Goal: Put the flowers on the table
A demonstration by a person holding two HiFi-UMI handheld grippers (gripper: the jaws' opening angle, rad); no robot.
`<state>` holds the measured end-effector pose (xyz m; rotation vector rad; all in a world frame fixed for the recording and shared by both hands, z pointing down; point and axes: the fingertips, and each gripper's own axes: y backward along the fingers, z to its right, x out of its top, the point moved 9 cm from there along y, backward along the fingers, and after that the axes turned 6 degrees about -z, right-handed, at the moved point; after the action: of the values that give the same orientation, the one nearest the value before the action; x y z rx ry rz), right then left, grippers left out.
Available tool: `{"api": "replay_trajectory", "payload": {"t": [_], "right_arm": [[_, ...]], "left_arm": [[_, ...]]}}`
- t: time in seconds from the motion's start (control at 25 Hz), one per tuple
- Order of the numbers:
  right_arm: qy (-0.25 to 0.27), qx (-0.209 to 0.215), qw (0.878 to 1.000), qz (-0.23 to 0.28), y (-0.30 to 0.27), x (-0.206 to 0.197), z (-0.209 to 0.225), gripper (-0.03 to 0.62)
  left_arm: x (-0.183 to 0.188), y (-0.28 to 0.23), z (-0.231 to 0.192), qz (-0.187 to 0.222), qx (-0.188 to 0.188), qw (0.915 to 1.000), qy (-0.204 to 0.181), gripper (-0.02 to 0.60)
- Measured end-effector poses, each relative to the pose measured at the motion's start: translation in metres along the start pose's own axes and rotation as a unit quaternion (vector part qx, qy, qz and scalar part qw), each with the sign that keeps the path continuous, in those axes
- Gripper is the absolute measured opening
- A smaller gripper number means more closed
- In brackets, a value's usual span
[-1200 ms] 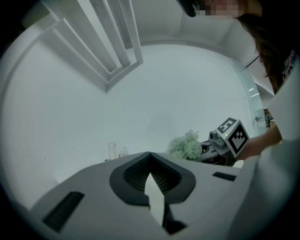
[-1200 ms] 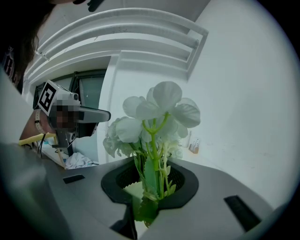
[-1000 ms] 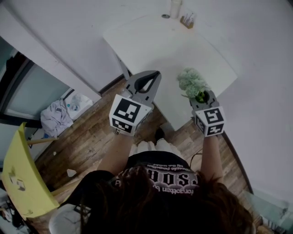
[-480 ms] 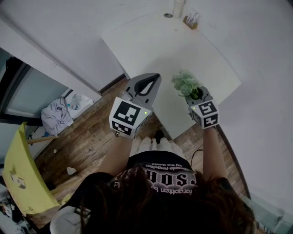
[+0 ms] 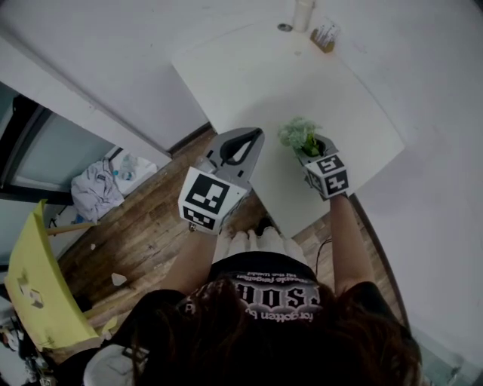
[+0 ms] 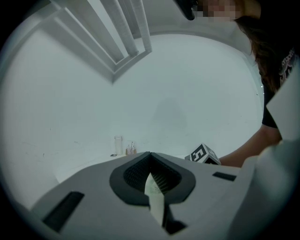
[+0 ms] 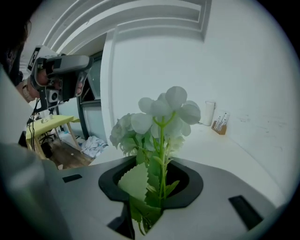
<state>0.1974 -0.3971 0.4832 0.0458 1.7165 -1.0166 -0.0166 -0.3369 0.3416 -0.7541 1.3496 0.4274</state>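
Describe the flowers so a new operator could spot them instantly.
Find the white table; over its near right part is the right gripper, jaws opening around green stems. The flowers stand upright from it: a pale white-green, leafy bunch, unlike the clear glass and brown holder at the far edge.

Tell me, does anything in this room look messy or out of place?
A crumpled heap of clothes lies on the wooden floor, left of the white table in the head view, with a small white scrap nearby. Nothing on the table looks upset.
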Motion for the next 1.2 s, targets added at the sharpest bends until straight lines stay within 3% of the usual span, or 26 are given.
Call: {"api": "replay_trajectory", "payload": {"t": [0.56,1.0,1.2], "right_arm": [[-0.005,0.023,0.998,-0.057,-0.049,-0.01,0.012,0.199],[0.006,0.028,0.998,-0.06,-0.034,-0.006,0.01,0.281],[0.044,0.023,0.995,-0.09,-0.025,-0.006,0.0,0.316]], "left_arm": [[-0.005,-0.009,-0.011,-0.008,0.006,0.9999,0.004,0.0],[-0.005,-0.017,-0.011,-0.006,0.0,1.0,0.002,0.0],[-0.004,-0.013,-0.01,-0.003,-0.001,1.0,0.002,0.0]]}}
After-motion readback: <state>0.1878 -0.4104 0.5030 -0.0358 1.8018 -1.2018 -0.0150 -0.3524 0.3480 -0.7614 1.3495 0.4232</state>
